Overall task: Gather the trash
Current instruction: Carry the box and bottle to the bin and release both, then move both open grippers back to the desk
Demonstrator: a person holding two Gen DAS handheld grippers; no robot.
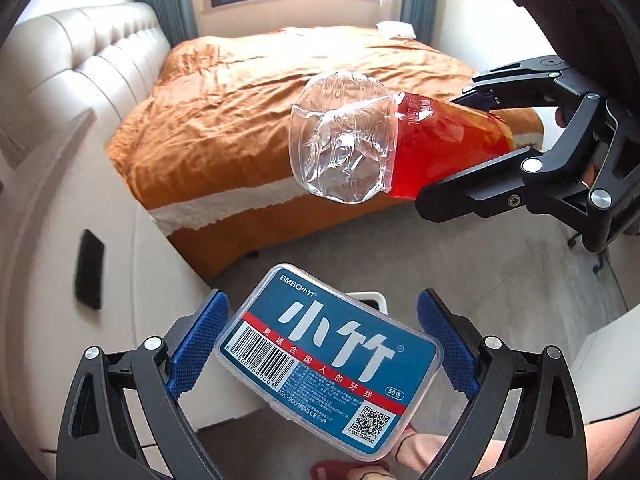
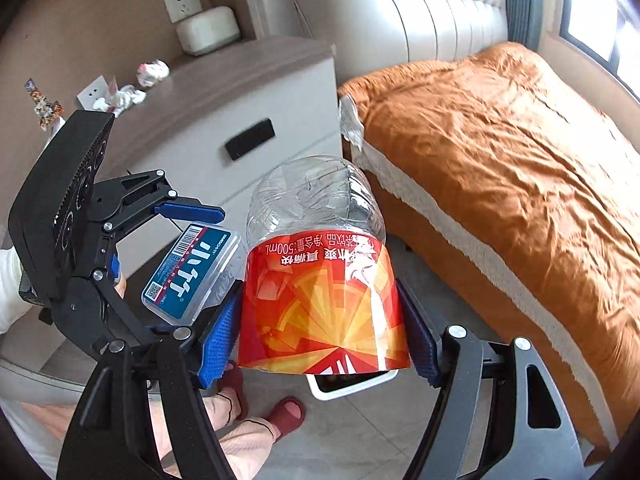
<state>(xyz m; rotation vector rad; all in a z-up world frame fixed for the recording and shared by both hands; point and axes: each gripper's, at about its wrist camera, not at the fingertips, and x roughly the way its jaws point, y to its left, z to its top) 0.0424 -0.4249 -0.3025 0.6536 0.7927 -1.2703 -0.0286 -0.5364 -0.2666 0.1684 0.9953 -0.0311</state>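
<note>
My left gripper (image 1: 320, 324) is shut on a clear plastic floss box with a blue label (image 1: 328, 360), held in the air above the floor; the box also shows in the right wrist view (image 2: 188, 272). My right gripper (image 2: 320, 336) is shut on an empty clear bottle with a red-orange label (image 2: 320, 280), base pointing away. The bottle (image 1: 352, 140) and right gripper (image 1: 452, 148) show in the left wrist view, up and to the right. A white trash bin (image 2: 348, 384) sits on the floor right below the bottle; its rim peeks behind the box (image 1: 372, 300).
A bed with an orange cover (image 2: 500, 160) fills the right. A grey nightstand (image 2: 224, 120) carries crumpled paper scraps (image 2: 152, 72) and a white device (image 2: 206, 30). The person's feet in red slippers (image 2: 286, 412) stand by the bin.
</note>
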